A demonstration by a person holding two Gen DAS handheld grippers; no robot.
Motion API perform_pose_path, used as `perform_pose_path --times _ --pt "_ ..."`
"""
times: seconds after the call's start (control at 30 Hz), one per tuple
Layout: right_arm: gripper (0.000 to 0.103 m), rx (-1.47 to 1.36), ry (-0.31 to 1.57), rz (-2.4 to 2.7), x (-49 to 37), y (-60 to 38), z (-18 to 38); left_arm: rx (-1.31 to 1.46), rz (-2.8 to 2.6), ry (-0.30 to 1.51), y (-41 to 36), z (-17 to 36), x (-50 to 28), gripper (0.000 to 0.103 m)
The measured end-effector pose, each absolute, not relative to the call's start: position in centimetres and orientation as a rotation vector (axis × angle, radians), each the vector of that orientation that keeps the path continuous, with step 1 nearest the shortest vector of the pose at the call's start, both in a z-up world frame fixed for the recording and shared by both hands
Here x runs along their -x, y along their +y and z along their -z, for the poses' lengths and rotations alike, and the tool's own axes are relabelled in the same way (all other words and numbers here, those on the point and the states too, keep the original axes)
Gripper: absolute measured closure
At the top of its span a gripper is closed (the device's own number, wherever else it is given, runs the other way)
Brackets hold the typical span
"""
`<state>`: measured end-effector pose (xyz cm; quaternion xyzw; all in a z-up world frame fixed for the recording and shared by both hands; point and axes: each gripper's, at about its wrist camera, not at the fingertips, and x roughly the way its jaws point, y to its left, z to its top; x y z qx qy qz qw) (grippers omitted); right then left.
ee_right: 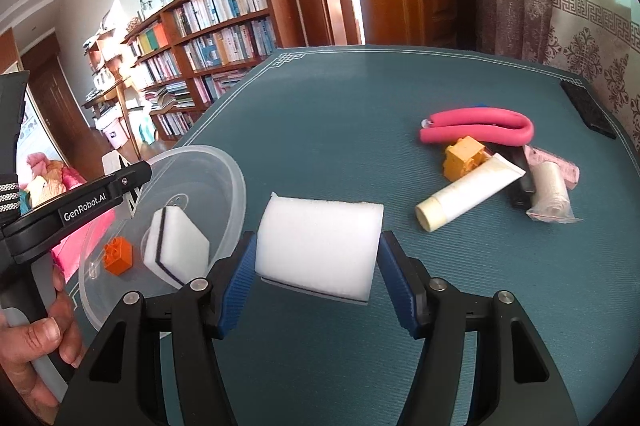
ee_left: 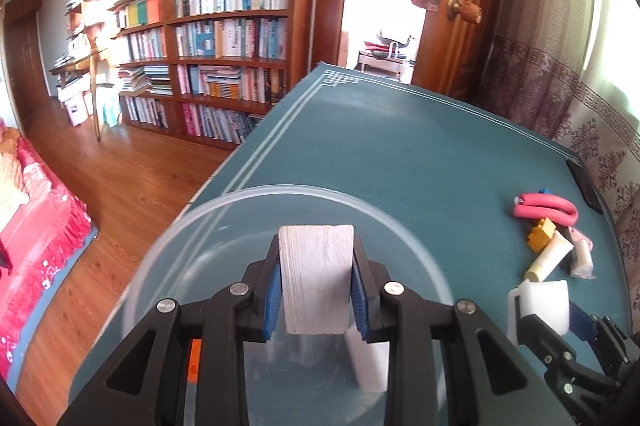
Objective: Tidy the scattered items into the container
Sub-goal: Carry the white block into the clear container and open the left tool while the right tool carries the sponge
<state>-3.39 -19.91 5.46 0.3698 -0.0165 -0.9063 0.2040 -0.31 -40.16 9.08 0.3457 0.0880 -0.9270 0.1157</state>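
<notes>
left gripper [ee_left: 316,290] clamped block [ee_left: 316,278] over bowl [ee_left: 224,218] | right gripper [ee_right: 316,266] pinched sponge [ee_right: 318,246] above mat [ee_right: 360,98], beside bowl | risk: soft sponge slipping; arms colliding at rim; 1 sponge, 1 brick already inside

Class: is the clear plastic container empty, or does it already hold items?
Not empty. The clear container already holds an orange toy brick and a white sponge.

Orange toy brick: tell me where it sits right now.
In the right wrist view, the orange toy brick lies inside the clear plastic container at the left, just left of a white sponge with a black stripe.
</notes>
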Motion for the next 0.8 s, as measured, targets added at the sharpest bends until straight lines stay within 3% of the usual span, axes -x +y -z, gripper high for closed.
perform_pose_path --times 0.8 --pt "0.039 -0.904 0.2 2.379 1.6 -30.4 -5.8 -0.986 2.624 0.322 -47.0 -8.3 -2.1 0.07"
